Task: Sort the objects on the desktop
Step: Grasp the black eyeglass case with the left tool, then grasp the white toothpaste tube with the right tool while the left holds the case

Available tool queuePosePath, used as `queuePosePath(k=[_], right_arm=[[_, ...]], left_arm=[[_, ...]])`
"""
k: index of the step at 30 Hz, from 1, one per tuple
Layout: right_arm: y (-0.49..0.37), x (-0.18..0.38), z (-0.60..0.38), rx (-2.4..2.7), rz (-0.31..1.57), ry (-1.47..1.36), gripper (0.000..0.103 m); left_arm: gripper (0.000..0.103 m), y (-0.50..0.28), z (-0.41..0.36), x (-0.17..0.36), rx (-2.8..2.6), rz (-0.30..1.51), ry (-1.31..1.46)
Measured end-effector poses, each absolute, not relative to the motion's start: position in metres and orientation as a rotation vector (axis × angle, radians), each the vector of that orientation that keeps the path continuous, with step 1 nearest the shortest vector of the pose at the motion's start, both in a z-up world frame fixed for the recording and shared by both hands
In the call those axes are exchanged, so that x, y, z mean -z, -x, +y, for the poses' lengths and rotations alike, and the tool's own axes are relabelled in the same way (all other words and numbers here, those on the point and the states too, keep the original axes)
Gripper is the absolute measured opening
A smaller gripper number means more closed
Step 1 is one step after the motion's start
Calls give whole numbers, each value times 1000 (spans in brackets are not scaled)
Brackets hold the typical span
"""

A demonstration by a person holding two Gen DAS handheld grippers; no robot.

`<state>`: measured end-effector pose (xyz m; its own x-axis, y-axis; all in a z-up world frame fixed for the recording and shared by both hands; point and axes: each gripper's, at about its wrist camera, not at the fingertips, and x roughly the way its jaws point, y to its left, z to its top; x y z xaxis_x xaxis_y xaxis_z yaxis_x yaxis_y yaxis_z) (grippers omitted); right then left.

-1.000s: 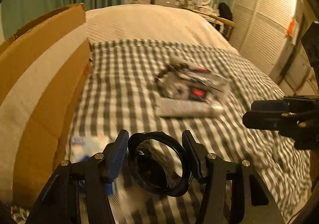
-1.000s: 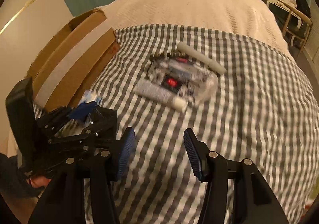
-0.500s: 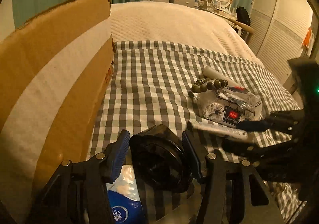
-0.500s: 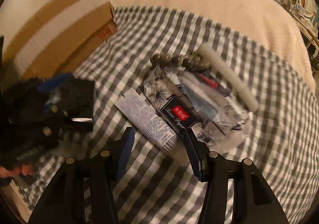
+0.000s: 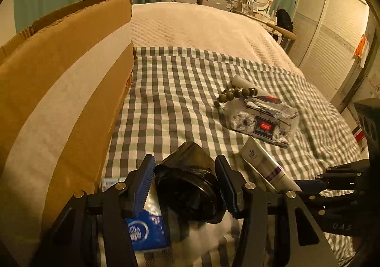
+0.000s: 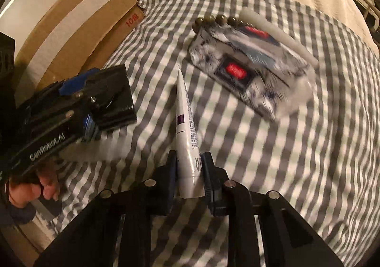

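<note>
A checked cloth point(image 5: 178, 105) spread over a bed serves as the sorting surface, with a cardboard box point(image 5: 59, 100) set along its left edge, presumably as the receptacle. The left gripper point(image 5: 184, 186) is seen closing on a black container point(image 5: 187, 186), which sits between its blue pads with its round mouth turned toward the camera; contact on both sides appears made, though glare leaves this slightly uncertain. A blue packet point(image 5: 142, 231) lies beneath it, near the box. The right gripper point(image 6: 190, 172) is closing on the wide capped end of a white tube point(image 6: 186, 124), the pads pressing both flanks so that the flat crimped tail points away toward the far items. The tube is gripped at its stiff end, probably because the tail would fold. Farther off lie a tissue pack point(image 6: 249, 65), a string of beads point(image 6: 218, 20) touching its far edge, and a pale rod point(image 6: 280, 34) behind it, all not yet sorted. A hand point(image 6: 30, 186) is seen at the left gripper's handle.
</note>
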<state>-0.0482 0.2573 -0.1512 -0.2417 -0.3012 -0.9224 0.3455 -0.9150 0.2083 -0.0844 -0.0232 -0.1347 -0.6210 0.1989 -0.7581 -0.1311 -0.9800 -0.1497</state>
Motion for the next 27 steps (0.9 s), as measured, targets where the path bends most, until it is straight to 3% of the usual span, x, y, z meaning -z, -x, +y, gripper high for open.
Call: queuePosePath(k=[4, 6, 10, 19, 20, 22, 23, 24, 27], right_arm=[[36, 140, 265, 2228, 69, -1635, 20], [29, 133, 266, 2247, 88, -1629, 20], [14, 111, 268, 2281, 112, -1593, 20], [-15, 76, 273, 2342, 166, -1540, 20], [-18, 73, 274, 2341, 170, -1539, 20], [-24, 70, 276, 2346, 182, -1541, 20], [-27, 69, 278, 2344, 181, -1546, 20], [-28, 69, 280, 2347, 182, -1548, 20], [-33, 69, 285, 2354, 191, -1547, 20]], left_arm=[[50, 74, -20, 128, -2655, -125, 1256], [37, 69, -18, 123, -2643, -131, 1248], [31, 60, -13, 111, -2625, -117, 1237], [32, 46, -8, 126, -2558, -141, 1322], [36, 44, -7, 129, -2553, -141, 1330], [54, 41, -5, 133, -2557, -135, 1326], [72, 42, -4, 134, -2559, -135, 1326], [81, 42, -4, 136, -2554, -149, 1333], [82, 43, -2, 145, -2497, -220, 1358]])
